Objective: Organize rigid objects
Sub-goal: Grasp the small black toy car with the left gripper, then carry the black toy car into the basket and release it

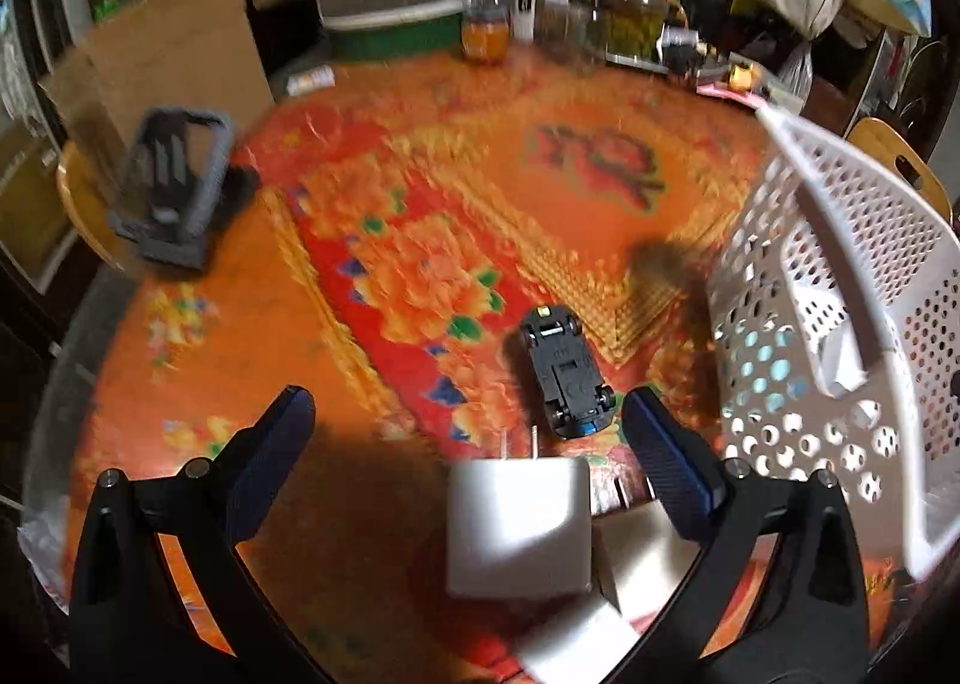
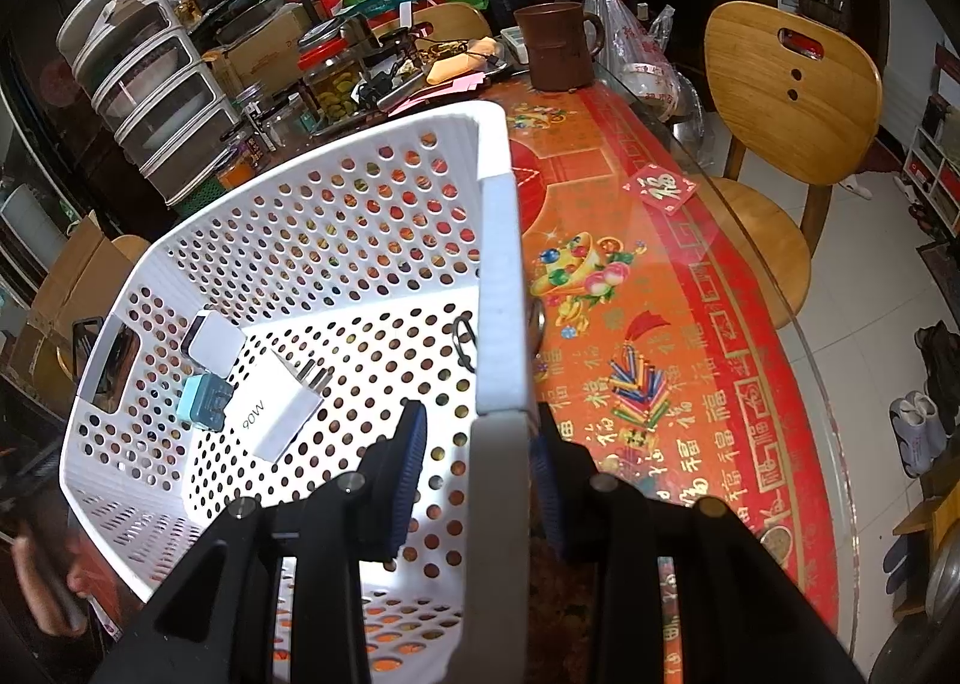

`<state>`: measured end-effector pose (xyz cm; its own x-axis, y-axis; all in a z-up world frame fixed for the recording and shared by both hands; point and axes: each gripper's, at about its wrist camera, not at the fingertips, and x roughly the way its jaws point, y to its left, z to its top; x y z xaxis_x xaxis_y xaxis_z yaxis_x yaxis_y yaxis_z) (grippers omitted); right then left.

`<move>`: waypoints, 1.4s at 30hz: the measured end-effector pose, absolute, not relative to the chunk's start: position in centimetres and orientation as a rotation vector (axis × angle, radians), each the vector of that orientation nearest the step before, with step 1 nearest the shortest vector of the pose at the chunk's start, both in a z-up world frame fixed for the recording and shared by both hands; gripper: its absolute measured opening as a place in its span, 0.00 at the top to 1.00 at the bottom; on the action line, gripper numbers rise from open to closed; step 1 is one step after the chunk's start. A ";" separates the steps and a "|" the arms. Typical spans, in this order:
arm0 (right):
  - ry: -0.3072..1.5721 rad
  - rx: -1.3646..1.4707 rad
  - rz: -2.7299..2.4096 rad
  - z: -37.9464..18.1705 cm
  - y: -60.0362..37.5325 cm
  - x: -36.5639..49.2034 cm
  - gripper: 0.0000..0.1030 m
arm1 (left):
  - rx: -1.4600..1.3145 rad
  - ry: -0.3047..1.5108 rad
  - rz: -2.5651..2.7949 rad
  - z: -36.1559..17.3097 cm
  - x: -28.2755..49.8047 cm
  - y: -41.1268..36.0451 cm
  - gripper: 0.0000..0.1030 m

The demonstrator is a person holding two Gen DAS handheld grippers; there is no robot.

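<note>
My left claw point(image 1: 468, 444) is spread wide over the bench point(image 1: 198, 360), with the white charger point(image 1: 517, 528) lying between its fingers but untouched. My right claw point(image 2: 480, 444) pinches the basket point(image 2: 336, 240) wall, holding it steady. I'd centre on the charger's flat sides, close gently, then lift clear of the toy car point(image 1: 567, 378) just beyond it toward the basket.

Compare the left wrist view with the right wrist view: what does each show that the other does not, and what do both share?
Left wrist only: the open left gripper, an upside-down toy car, a white plug adapter between the fingers, and a grey phone stand.

Right wrist only: the right gripper shut on the basket's rim, the 90W charger and pale blue plug inside, and a brown mug.

Both: the white perforated basket and the red floral tablecloth.
</note>
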<state>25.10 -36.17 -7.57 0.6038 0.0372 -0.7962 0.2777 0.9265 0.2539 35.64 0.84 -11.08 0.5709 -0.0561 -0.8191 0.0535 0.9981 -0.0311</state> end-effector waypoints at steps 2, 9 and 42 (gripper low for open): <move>0.918 0.372 -0.142 -7.6 -36.2 25.1 0.68 | -0.005 0.973 -0.070 -11.8 36.4 0.3 0.04; 0.918 0.371 -0.143 -7.5 -36.2 25.2 0.68 | 0.041 1.024 -0.061 -14.1 39.2 -3.0 0.41; 0.916 0.368 -0.144 -7.6 -36.2 25.1 0.68 | 0.058 0.772 -0.081 0.3 34.1 -6.6 0.74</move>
<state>25.12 -36.19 -7.55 0.6045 0.0341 -0.7959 0.2759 0.9283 0.2493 34.10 -6.63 0.25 0.7133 -0.0523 -0.6989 0.0947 0.9953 0.0221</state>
